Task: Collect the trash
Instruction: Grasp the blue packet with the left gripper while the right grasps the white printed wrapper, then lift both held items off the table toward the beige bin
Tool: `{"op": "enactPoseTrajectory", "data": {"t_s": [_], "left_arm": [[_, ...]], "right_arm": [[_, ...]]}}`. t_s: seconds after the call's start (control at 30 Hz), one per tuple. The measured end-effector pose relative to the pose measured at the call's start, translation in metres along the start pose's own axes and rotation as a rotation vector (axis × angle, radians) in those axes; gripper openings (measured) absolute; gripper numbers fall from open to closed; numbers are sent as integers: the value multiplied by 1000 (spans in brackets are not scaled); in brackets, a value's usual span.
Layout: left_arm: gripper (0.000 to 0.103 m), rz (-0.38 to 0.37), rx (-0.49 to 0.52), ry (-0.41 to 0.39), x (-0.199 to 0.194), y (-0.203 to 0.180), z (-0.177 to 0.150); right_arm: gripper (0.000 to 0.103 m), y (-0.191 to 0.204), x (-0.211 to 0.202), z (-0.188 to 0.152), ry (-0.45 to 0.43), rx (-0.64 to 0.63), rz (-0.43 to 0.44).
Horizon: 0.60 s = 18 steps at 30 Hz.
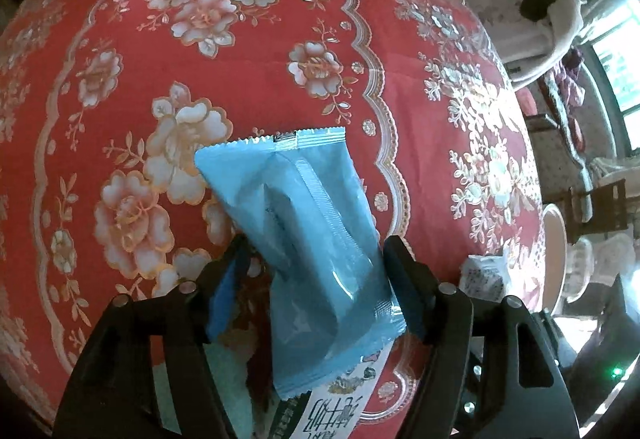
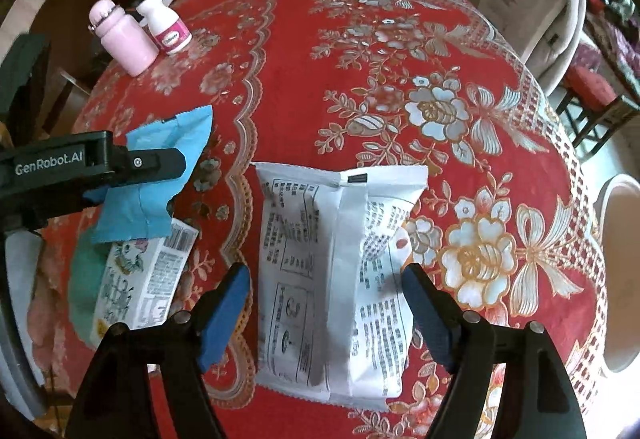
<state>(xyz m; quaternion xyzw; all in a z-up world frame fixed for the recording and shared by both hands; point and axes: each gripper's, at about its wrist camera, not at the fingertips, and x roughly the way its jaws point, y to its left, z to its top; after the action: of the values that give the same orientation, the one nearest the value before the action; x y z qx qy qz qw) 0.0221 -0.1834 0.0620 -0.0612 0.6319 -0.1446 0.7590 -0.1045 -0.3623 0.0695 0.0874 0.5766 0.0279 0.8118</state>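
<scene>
Blue wrapper [image 1: 316, 239] between left jaws

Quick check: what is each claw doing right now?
Left claw: shut on the blue wrapper.
Right claw: open, straddling the white packet, not gripping it.

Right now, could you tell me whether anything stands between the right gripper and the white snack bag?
Nothing visible does. The right gripper is open, and the white snack bag lies flat on the red floral tablecloth between its fingers.
</scene>
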Motion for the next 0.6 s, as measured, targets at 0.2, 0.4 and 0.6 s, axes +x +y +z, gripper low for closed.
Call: {"op": "enactPoseTrajectory", "data": {"t_s": [0.2, 0.4, 0.6], "left_arm": [[52, -44, 28, -33, -5, 2, 0], [50, -63, 14, -106, -28, 8, 7], [50, -31, 65, -187, -54, -1, 9]], "right_arm": [[66, 8, 3, 0, -44, -48, -70], [48, 13, -5, 12, -70, -64, -11], [46, 18, -20, 20, -106, -52, 18]]}}
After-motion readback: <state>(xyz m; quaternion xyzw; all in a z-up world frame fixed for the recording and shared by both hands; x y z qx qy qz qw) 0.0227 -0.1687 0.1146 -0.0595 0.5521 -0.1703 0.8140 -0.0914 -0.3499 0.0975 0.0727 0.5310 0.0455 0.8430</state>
